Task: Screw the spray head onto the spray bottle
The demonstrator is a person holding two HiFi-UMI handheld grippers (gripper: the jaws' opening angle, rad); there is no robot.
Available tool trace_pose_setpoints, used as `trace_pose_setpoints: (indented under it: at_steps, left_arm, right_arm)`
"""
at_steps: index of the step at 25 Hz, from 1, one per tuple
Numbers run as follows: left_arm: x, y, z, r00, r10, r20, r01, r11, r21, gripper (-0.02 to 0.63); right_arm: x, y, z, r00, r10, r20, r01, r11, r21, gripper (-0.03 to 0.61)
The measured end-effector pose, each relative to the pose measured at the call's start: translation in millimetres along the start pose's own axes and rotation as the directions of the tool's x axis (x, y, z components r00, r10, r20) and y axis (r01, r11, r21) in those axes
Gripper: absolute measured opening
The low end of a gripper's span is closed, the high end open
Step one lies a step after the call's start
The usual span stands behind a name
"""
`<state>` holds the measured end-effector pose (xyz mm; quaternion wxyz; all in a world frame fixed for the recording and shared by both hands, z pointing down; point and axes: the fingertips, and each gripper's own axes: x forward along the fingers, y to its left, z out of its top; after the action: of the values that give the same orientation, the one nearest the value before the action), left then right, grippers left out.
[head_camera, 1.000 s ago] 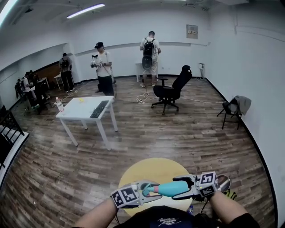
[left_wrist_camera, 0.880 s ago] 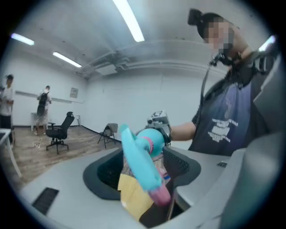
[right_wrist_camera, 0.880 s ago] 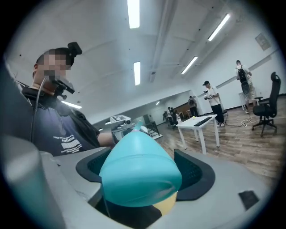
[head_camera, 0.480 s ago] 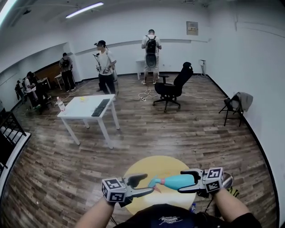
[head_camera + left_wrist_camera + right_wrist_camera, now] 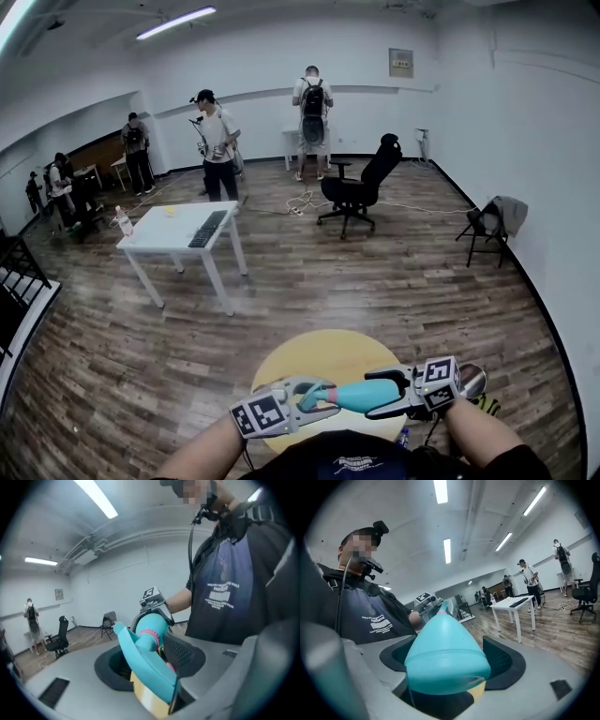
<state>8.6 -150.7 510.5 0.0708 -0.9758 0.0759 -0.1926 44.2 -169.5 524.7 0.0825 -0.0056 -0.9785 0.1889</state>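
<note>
Your left claw (image 5: 311,395) has just been closing and now pinches the teal spray head (image 5: 143,660). Just past it, the head meets the neck of the teal spray bottle (image 5: 445,660), which your right claw (image 5: 377,396) clamps wide, above the yellow round table (image 5: 328,354). If head and neck sit tilted, twisting may cross the threads. A loose pinch could let the head slip.

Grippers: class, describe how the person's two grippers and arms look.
Left gripper and right gripper: grey bodies, black textured fingers, a cube with square black-and-white markers. Short dark sleeves. The left gripper's jaws just closed further around the spray head.
</note>
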Motion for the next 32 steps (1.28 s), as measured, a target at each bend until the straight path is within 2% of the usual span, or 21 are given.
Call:
trace_pose_setpoints:
  at_steps: [2,3,6,7,8,9,11,14,15,17,19,22,23,24,25,26,27,29,30,31,32]
  left_arm:
    - [-9,15,1,0.996,0.041,0.081,-0.028,0.987,-0.16,0.221]
    - [-17,26,1,0.989,0.084,0.125,-0.05,0.967,-0.249,0.226]
    - [-57,57,-7,0.945,0.217,0.246,-0.067,0.861,-0.504,0.362]
    - [-71,64,-11,0.93,0.249,0.272,-0.057,0.825,-0.562,0.37]
    - [-80,67,-14,0.922,0.265,0.283,-0.047,0.801,-0.597,0.378]
    - [-84,67,-16,0.923,0.262,0.283,-0.038,0.792,-0.609,0.383]
    - [-69,55,-16,0.947,0.199,0.251,-0.017,0.814,-0.581,0.383]
    - [-17,23,-13,0.99,0.042,0.138,0.018,0.914,-0.405,0.383]
    - [-3,13,-12,0.995,0.009,0.095,0.022,0.949,-0.316,0.291]
    - [8,0,-11,0.999,-0.002,0.032,0.007,0.987,-0.162,0.231]
    - [6,-8,-12,1.0,-0.003,-0.023,0.002,0.998,-0.059,0.221]
    - [4,-15,-19,0.991,-0.006,-0.133,0.017,0.996,0.084,0.221]
    - [4,-15,-22,0.989,-0.014,-0.145,0.027,0.996,0.085,0.221]
    - [4,-14,-22,0.992,-0.028,-0.126,0.034,0.999,0.04,0.221]
    - [1,-10,-22,0.996,-0.037,-0.077,0.034,0.998,-0.046,0.224]
    - [-5,-1,-20,1.0,-0.027,-0.003,0.026,0.987,-0.161,0.232]
    - [-16,13,-16,0.996,0.009,0.089,0.017,0.957,-0.291,0.237]
    - [-51,44,-8,0.955,0.137,0.261,0.02,0.854,-0.519,0.29]
    - [-70,56,-6,0.93,0.199,0.311,0.024,0.808,-0.589,0.314]
    - [-86,64,-9,0.91,0.245,0.334,0.022,0.776,-0.63,0.355]
    - [-99,67,-14,0.901,0.274,0.337,0.013,0.759,-0.651,0.364]
  right_arm:
    - [-5,-5,16,0.998,-0.011,0.062,0.01,1.0,0.021,0.451]
    - [-10,-10,21,0.996,-0.025,0.091,0.022,0.999,0.035,0.451]
    - [-34,-27,24,0.983,-0.096,0.16,0.081,0.992,0.097,0.451]
    - [-44,-32,22,0.976,-0.122,0.178,0.102,0.988,0.119,0.451]
    - [-53,-37,21,0.971,-0.144,0.192,0.119,0.984,0.135,0.451]
    - [-58,-39,20,0.968,-0.156,0.196,0.13,0.982,0.14,0.449]
    - [-54,-35,19,0.975,-0.147,0.168,0.13,0.986,0.106,0.451]
    - [-16,-15,16,0.995,-0.078,0.059,0.079,0.997,-0.014,0.451]
    - [-6,-9,16,0.998,-0.053,0.04,0.054,0.998,-0.031,0.451]
    - [-2,-5,17,0.998,-0.011,0.065,0.011,1.0,0.009,0.449]
    - [-3,0,13,0.997,0.012,0.082,-0.016,0.999,0.046,0.449]
    - [4,7,-5,1.0,0.023,0.015,-0.024,0.999,0.03,0.449]
    - [6,7,-9,1.0,0.025,0.003,-0.026,0.999,0.03,0.449]
    - [8,6,-8,1.0,0.027,0.013,-0.028,0.999,0.039,0.449]
    - [8,4,-3,0.999,0.027,0.047,-0.029,0.998,0.057,0.448]
    - [8,0,6,0.995,0.022,0.095,-0.03,0.996,0.081,0.446]
    - [7,-5,15,0.989,0.014,0.146,-0.029,0.994,0.106,0.446]
    - [-2,-15,25,0.974,-0.016,0.224,-0.019,0.988,0.154,0.446]
    - [-9,-20,25,0.969,-0.036,0.246,-0.008,0.984,0.177,0.446]
    - [-18,-24,22,0.965,-0.059,0.256,0.008,0.981,0.195,0.446]
    - [-27,-29,18,0.963,-0.082,0.256,0.029,0.978,0.208,0.446]
